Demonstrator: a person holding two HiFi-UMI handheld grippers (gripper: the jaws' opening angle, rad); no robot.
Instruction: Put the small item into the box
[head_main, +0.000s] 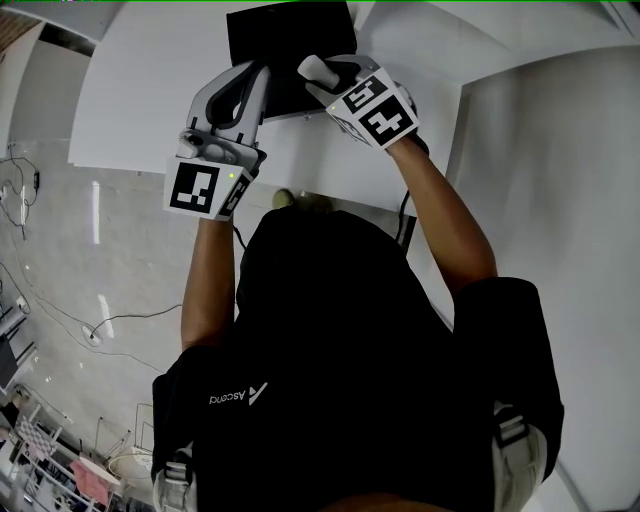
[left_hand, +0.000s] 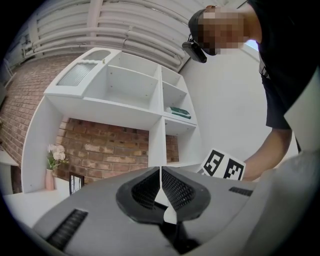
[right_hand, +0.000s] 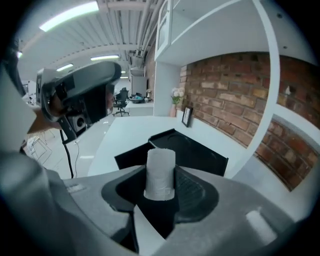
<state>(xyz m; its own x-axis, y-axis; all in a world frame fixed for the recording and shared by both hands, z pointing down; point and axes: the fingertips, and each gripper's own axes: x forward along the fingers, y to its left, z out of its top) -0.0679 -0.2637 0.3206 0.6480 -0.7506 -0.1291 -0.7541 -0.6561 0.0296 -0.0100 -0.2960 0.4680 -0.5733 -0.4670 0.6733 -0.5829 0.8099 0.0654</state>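
A small white cylinder (right_hand: 160, 172) stands upright between the pads of my right gripper (right_hand: 161, 192), which is shut on it. In the head view the right gripper (head_main: 325, 78) hangs over the near edge of the black open box (head_main: 285, 35) on the white table (head_main: 140, 90). The right gripper view shows the box (right_hand: 195, 150) just ahead and below. My left gripper (head_main: 260, 78) is beside the right one, at the box's left near corner. Its pads (left_hand: 172, 189) meet with nothing between them.
A white shelf unit (left_hand: 130, 90) against a brick wall rises behind the table; a green item (left_hand: 179, 112) lies in one compartment. A vase of flowers (left_hand: 51, 162) and a small picture frame (left_hand: 75, 182) stand at the back. Cables (head_main: 100, 330) lie on the floor at left.
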